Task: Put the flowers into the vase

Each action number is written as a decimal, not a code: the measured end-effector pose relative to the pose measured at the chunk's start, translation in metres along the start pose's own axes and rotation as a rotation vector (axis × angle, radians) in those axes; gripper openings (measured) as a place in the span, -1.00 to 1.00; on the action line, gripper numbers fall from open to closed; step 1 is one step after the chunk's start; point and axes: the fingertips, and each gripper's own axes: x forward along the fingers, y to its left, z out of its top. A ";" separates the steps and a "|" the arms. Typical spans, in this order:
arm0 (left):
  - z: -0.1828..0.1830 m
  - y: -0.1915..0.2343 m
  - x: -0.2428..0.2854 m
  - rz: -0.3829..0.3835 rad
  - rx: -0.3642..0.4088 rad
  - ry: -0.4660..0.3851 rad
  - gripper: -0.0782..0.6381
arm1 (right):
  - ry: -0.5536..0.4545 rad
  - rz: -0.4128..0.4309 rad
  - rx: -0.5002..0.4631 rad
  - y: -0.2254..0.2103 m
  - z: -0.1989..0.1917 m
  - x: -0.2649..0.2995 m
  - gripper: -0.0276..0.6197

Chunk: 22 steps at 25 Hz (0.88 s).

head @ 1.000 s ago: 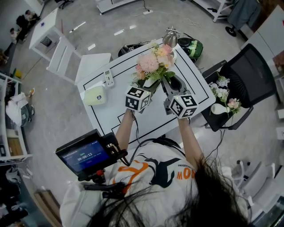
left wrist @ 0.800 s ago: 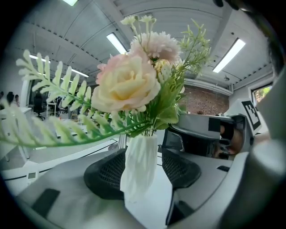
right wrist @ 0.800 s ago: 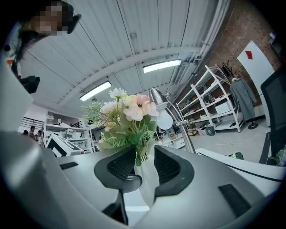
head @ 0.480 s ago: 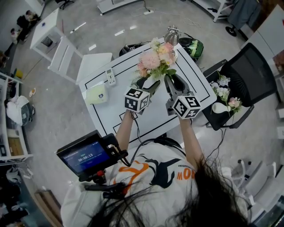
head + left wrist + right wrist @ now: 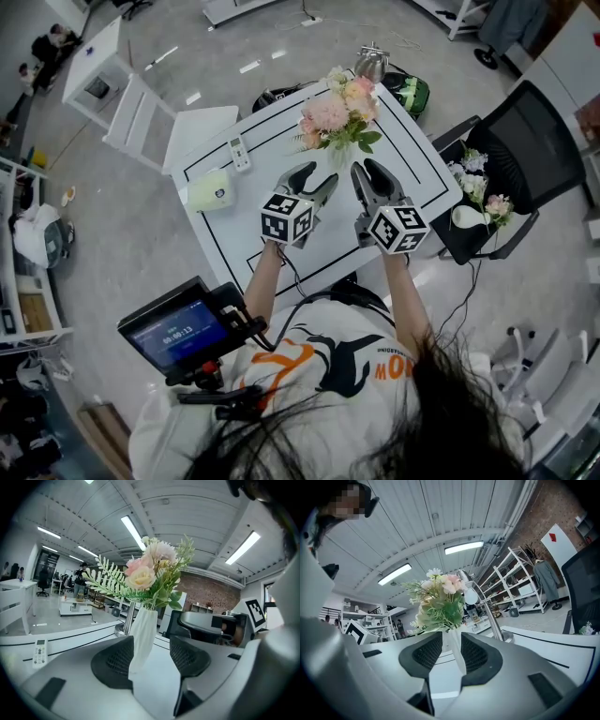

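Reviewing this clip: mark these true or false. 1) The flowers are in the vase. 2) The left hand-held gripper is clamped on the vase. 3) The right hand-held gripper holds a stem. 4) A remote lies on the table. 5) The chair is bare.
1) The flowers stand in the white vase. True.
2) The left hand-held gripper is clamped on the vase. False: its jaws have just been opening, stand apart short of the vase, and grip nothing.
3) The right hand-held gripper holds a stem. False: its jaws are apart and empty.
4) A remote lies on the table. True.
5) The chair is bare. False: spare flowers lie on it.
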 end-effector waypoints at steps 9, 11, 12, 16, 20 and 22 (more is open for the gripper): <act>0.011 -0.020 -0.042 -0.033 0.074 -0.054 -0.25 | 0.003 -0.011 -0.008 0.039 -0.015 -0.016 -0.55; 0.010 -0.025 -0.053 -0.040 0.085 -0.064 -0.31 | 0.000 -0.019 -0.008 0.048 -0.020 -0.022 -0.59; 0.010 -0.026 -0.059 -0.040 0.086 -0.070 -0.35 | -0.003 -0.024 -0.008 0.053 -0.023 -0.026 -0.61; 0.004 -0.030 -0.082 -0.038 0.081 -0.094 -0.56 | -0.009 -0.043 -0.010 0.072 -0.035 -0.041 -0.67; -0.004 -0.039 -0.103 -0.056 0.088 -0.100 -0.62 | -0.016 -0.063 -0.011 0.091 -0.045 -0.057 -0.75; -0.010 -0.043 -0.114 -0.063 0.095 -0.098 -0.65 | -0.019 -0.077 -0.012 0.100 -0.051 -0.066 -0.77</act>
